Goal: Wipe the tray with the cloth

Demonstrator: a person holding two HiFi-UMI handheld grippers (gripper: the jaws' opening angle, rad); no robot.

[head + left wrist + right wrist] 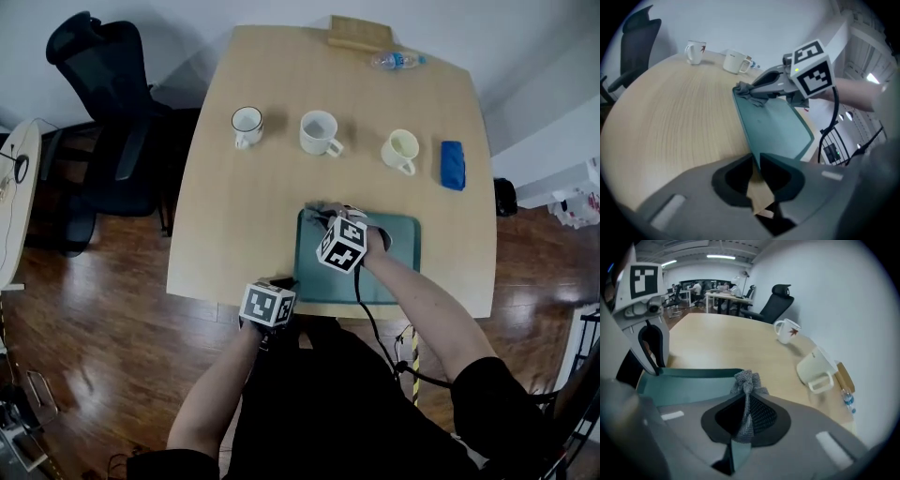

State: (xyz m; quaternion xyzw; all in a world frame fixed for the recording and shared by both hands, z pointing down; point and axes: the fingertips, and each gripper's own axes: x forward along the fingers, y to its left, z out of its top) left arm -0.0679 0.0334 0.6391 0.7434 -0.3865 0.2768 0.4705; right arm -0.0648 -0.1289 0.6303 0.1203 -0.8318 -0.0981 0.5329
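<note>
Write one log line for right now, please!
left gripper: shut on near edge of teal rectangular plastic tray | right gripper: shut on grey knitted cloth | cloth: at tray's far-left corner

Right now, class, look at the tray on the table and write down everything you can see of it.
The tray is teal-green and rectangular, with rounded corners and a low raised rim; it looks like plastic. It lies flat at the near edge of the wooden table. The left gripper is shut on its near left rim. The right gripper holds a grey knitted cloth at its far left corner.
</note>
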